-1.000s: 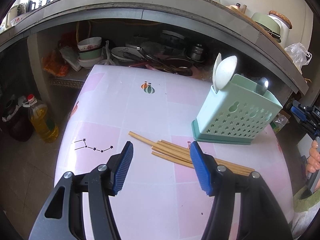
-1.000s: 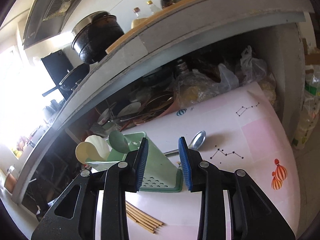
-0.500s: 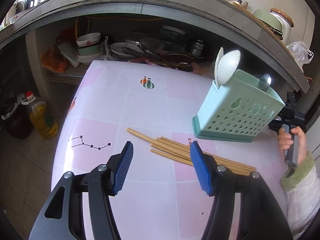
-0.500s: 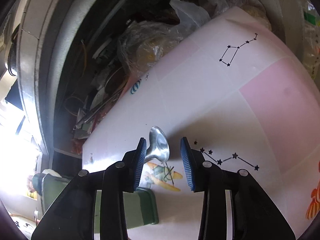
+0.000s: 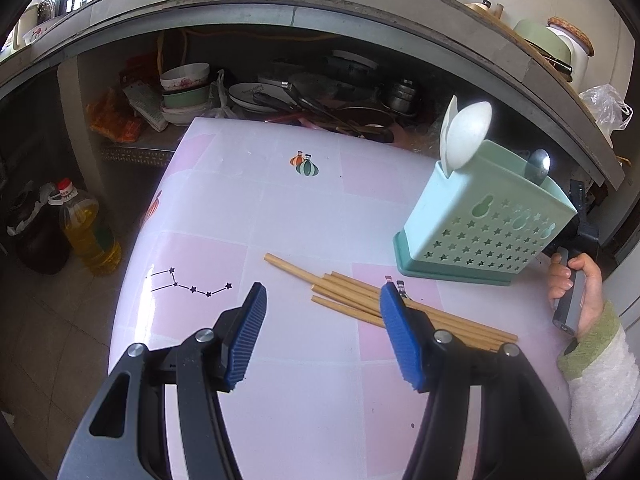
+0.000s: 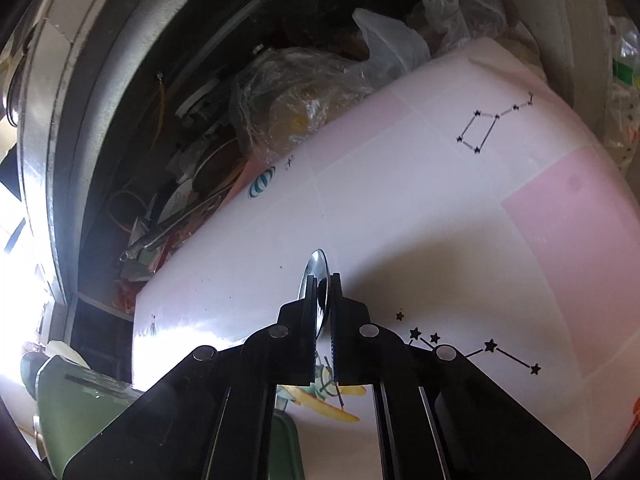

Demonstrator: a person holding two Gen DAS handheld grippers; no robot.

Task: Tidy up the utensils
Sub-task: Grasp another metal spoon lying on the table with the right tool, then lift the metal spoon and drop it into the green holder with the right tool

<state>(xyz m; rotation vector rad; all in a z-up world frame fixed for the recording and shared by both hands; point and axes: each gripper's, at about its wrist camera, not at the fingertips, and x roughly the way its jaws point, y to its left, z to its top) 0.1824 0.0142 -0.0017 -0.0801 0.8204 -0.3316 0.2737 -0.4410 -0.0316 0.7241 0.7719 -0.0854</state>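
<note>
My right gripper [image 6: 323,280] is shut on the bowl of a metal spoon [image 6: 314,264], which stands edge-on between the pads just above the pink-and-white table [image 6: 400,200]. The spoon's handle is hidden behind the fingers. The green utensil caddy [image 6: 80,400] sits at that view's lower left. In the left wrist view the caddy [image 5: 480,232] holds two white spoons [image 5: 468,136] and a metal spoon [image 5: 538,164]. Several wooden chopsticks [image 5: 360,300] lie in front of it. My left gripper [image 5: 322,292] hovers open over their near ends, holding nothing.
A hand in a pale sleeve [image 5: 576,292] grips the right tool behind the caddy. Under the counter, beyond the table's far edge, are stacked bowls [image 5: 184,88], pans and plastic bags [image 6: 304,100]. An oil bottle [image 5: 88,232] stands on the floor at left.
My right gripper dropped toward the table and closed on the metal spoon's bowl, which now stands on edge between the pads. The left gripper stayed where it was.
</note>
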